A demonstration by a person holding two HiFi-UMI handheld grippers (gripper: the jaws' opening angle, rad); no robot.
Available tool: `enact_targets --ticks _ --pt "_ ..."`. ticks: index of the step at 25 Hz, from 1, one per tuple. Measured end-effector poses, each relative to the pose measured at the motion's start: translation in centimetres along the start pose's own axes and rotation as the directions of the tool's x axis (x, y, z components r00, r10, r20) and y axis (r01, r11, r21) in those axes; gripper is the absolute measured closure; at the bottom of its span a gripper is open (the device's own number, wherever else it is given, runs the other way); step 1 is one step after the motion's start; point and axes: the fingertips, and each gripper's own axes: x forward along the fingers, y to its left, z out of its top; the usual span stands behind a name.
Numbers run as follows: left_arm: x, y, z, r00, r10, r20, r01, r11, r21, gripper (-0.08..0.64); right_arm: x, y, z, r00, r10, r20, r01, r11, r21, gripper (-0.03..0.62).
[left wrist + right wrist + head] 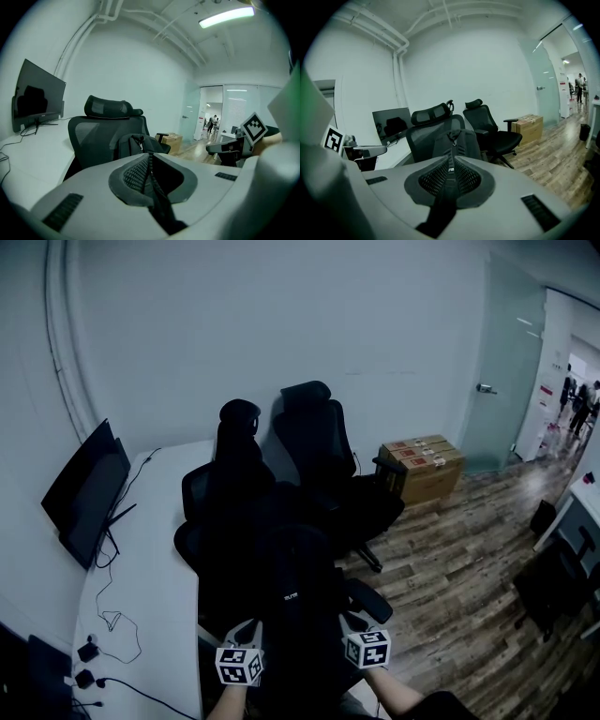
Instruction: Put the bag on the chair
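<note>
A black backpack [292,601] hangs upright just in front of the nearest black office chair [230,479]; whether it rests on the seat I cannot tell. My left gripper [247,632] is shut on a black strap [152,180] of the bag, and my right gripper [350,624] is shut on another strap [447,185]. In the left gripper view the backpack [135,144] shows against the chair's mesh back [93,133]. In the right gripper view the bag [455,143] stands before the same chair [433,119].
A second black chair [323,451] stands behind the first. A white desk [155,559] at the left carries a monitor [86,491] and cables. Cardboard boxes [422,465] sit by a glass door [506,371]. Another dark chair [553,577] stands at the right.
</note>
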Motion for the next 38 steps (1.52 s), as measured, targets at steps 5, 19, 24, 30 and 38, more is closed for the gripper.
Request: enact_targets --ticks 5,19,24,30,38 --pt "-2.9 -2.1 -0.2 0.999 -0.019 0.025 0.019 1.0 0.016 0.528 -2.9 1.3 -0.5 1.0 0.006 0.014 -0.006 1.0 -0.007 0.528" --pt "-9.8 -5.1 -4.0 0.999 -0.017 0.035 0.016 1.0 0.018 0.538 -8.8 4.0 -4.4 1.0 0.008 0.019 -0.008 1.0 -0.01 0.532" --pt "-11.7 -6.1 -5.1 0.999 -0.007 0.036 0.007 1.0 0.023 0.54 -10.4 4.6 -5.8 1.0 0.022 0.009 -0.021 1.0 -0.023 0.532" --pt "-13.2 -7.2 -6.4 0.999 -0.013 0.039 0.012 1.0 0.017 0.54 -12.1 5.1 -6.9 1.0 0.029 0.007 -0.028 0.998 -0.048 0.534" --pt "-14.5 -8.8 -8.4 1.0 -0.016 0.022 0.017 1.0 -0.01 0.54 -14.0 4.7 -9.4 0.999 0.036 -0.02 -0.036 0.999 -0.007 0.535"
